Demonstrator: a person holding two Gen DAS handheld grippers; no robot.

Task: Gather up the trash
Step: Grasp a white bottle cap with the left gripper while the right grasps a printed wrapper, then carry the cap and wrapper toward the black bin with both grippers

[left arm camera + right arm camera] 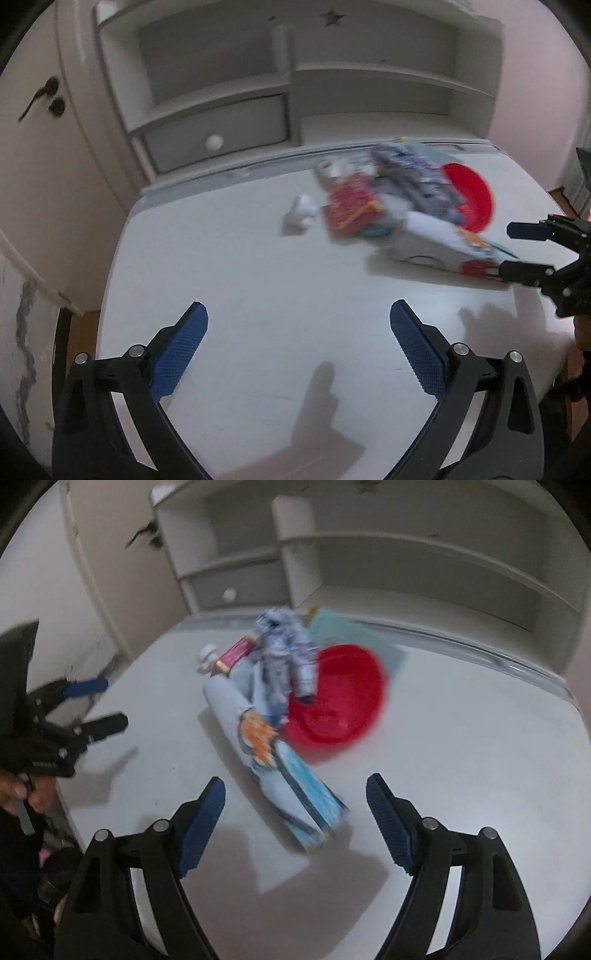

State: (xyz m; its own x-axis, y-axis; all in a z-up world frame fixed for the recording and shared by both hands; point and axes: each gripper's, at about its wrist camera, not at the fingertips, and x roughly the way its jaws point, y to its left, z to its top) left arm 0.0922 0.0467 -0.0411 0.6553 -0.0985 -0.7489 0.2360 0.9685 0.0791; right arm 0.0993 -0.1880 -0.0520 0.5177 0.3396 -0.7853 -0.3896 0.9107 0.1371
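A pile of trash lies on the white table [258, 295]: a crumpled white paper [301, 214], a red packet [351, 208], a crumpled blue-white wrapper [410, 173] [286, 653] and a long white-and-blue carton [443, 247] [266, 746]. A red bowl [471, 195] [340, 698] sits beside the pile. My left gripper [297, 321] is open and empty, well short of the pile. My right gripper [295, 794] is open, just in front of the carton's near end; it also shows in the left wrist view [508, 249].
A white shelf unit [295, 74] with a drawer [218, 136] stands behind the table. A door [40, 110] is at the left. A light blue sheet [369, 642] lies behind the bowl. The left gripper shows in the right wrist view [110, 701].
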